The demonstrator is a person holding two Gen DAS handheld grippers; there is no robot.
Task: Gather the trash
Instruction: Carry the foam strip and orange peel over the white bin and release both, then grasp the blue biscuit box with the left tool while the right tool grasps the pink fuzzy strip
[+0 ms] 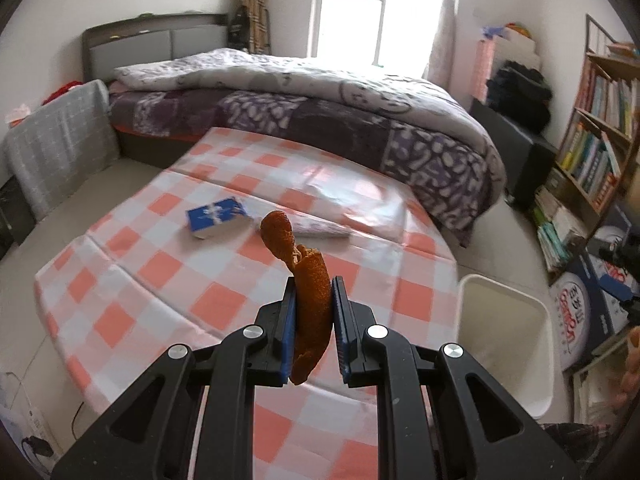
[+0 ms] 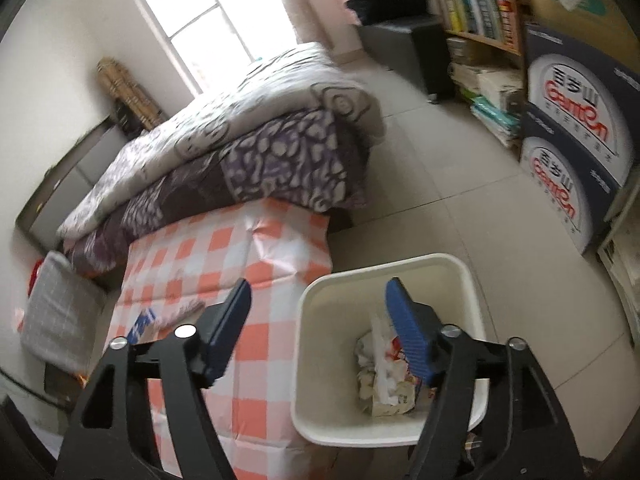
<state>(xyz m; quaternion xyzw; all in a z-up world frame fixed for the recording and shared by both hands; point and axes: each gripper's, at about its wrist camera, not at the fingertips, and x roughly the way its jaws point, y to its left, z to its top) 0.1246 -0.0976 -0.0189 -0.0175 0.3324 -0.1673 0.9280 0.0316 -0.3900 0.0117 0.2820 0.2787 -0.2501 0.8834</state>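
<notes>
Above the near edge of the checked surface (image 1: pixel 168 216), the left tongs (image 1: pixel 313 312) are clamped on a strip of orange peel (image 1: pixel 310 292), its blue pads (image 1: pixel 289 320) pressing it from both sides. The peel stands upright between them, curling up past the tips and hanging down below, clear of the cloth. Farther along the surface, toward its far edge by the bed (image 1: pixel 304 112), lie a blue packet (image 1: pixel 216 216) and, just beside it, a pale printed wrapper (image 1: pixel 320 228).

On the floor against the surface's right edge stands a white trash bin (image 2: pixel 340 292), with crumpled wrappers and tissue (image 2: pixel 384 376) lying in its bottom. The right tongs (image 2: pixel 318 320) hang above the bin's rim with the pads wide apart and nothing between them: one pad over the surface's right edge, the other over the bin's opening. Beyond the bin, printed cartons (image 2: pixel 576 128) and a bookshelf (image 2: pixel 476 8) stand along the wall.
</notes>
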